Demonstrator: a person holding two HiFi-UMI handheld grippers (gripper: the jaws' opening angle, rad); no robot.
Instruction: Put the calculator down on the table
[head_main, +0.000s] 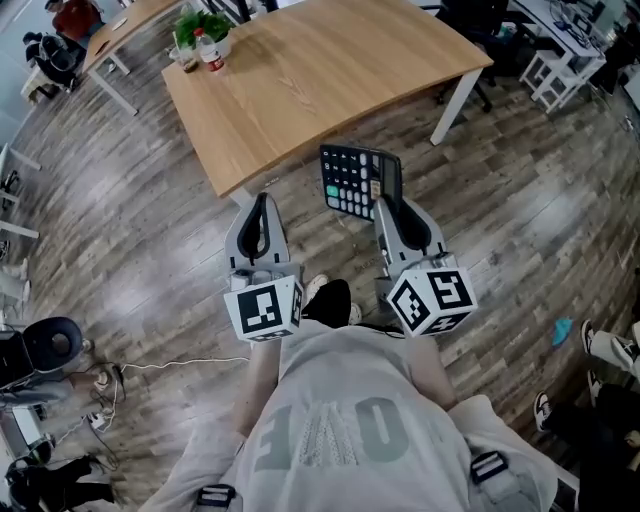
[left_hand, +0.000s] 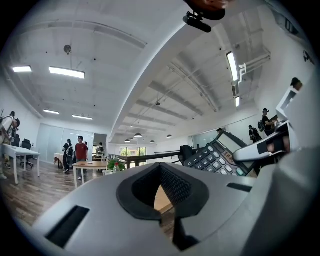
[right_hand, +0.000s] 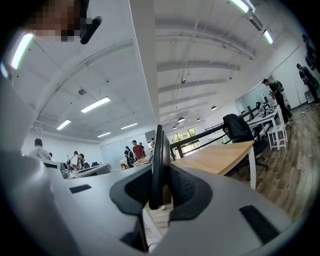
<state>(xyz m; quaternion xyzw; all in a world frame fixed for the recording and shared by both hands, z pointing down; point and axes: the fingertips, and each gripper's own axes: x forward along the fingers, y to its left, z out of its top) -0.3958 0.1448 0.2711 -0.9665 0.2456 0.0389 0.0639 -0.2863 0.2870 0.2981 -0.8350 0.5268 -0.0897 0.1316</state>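
Observation:
A black calculator (head_main: 358, 180) with pale keys hangs upright above the wood floor, just short of the near edge of the light wooden table (head_main: 320, 70). My right gripper (head_main: 382, 203) is shut on its lower edge. In the right gripper view the calculator (right_hand: 158, 165) stands edge-on between the dark pads (right_hand: 182, 187), with the table (right_hand: 220, 155) ahead to the right. My left gripper (head_main: 262, 200) is held beside it to the left, fingertips together and nothing in them. The left gripper view shows the calculator (left_hand: 215, 157) at the right.
A potted plant (head_main: 200, 28) and a red-labelled bottle (head_main: 211, 52) stand at the table's far left corner. A black office chair (head_main: 480, 25) and white desks lie beyond the table. A cable (head_main: 170, 365) runs over the floor at the left. People stand in the distance (left_hand: 80, 150).

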